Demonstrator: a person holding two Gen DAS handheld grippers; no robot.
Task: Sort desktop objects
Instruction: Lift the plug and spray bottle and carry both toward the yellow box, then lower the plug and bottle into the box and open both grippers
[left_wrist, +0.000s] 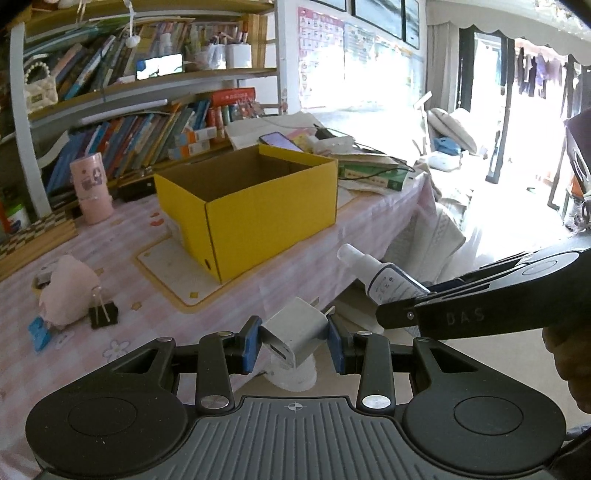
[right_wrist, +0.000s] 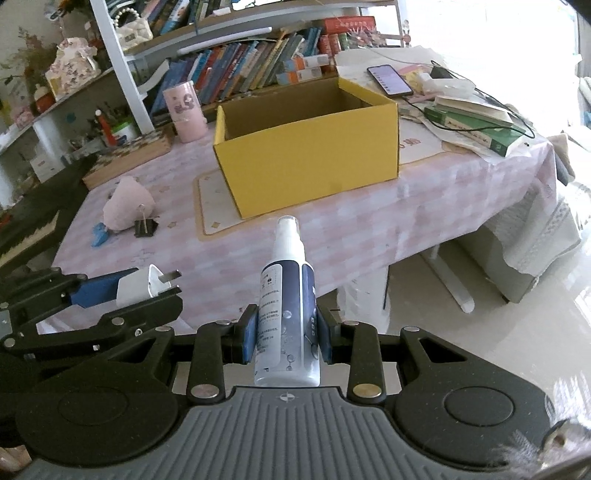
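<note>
My left gripper (left_wrist: 293, 341) is shut on a white plug charger (left_wrist: 295, 332), held off the table's near edge; the charger also shows in the right wrist view (right_wrist: 142, 286). My right gripper (right_wrist: 284, 332) is shut on a spray bottle (right_wrist: 286, 314) with a white nozzle and dark label; the bottle also shows in the left wrist view (left_wrist: 380, 275). An open yellow box (left_wrist: 251, 199) stands on the pink checked table (left_wrist: 122, 284), beyond both grippers; it also shows in the right wrist view (right_wrist: 310, 151). A pink plush (right_wrist: 127, 205), a black binder clip (right_wrist: 146, 227) and a blue clip (right_wrist: 99, 234) lie at the left.
A pink cup (right_wrist: 184, 110) stands behind the box's left end. A phone (right_wrist: 389, 79), books (right_wrist: 476, 122) and cables lie at the table's right end. A full bookshelf (left_wrist: 122, 122) runs behind the table. White floor (right_wrist: 498, 332) lies to the right.
</note>
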